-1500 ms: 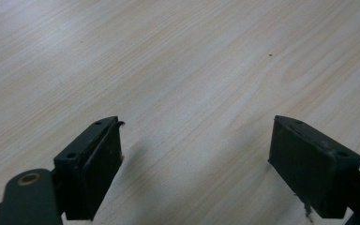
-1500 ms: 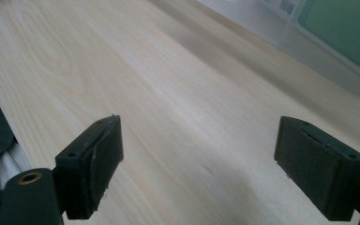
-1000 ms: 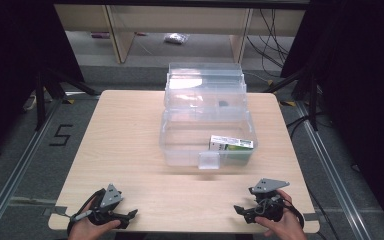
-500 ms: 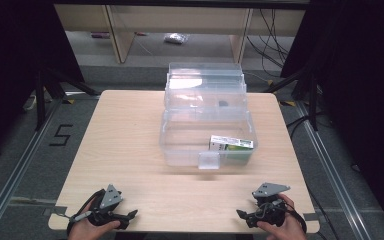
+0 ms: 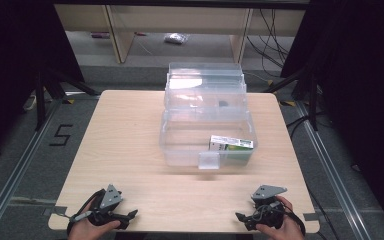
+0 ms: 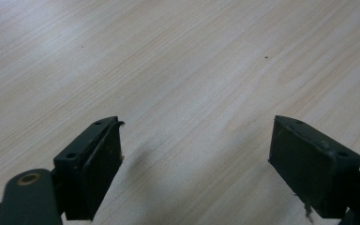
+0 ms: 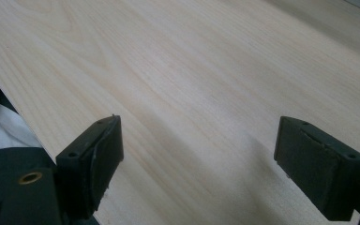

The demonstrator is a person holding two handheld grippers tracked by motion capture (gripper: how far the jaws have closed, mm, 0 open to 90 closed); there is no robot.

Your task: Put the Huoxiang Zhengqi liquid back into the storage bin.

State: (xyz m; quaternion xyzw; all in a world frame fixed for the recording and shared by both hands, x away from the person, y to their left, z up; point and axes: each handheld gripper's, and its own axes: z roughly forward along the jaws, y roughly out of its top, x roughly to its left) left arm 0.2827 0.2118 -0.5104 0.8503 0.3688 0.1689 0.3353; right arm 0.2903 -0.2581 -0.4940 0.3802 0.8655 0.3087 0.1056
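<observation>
Both jaws wide and empty, left hand-held gripper and right hand-held gripper rest at the surface's near edge, well apart from the clear bin holding a box.

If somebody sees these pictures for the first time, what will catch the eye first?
Most likely the clear plastic box in the middle of the wooden table, standing open, with a green and white carton inside it at the right. Next come the left gripper and right gripper at the near edge, both open and holding nothing.
</observation>
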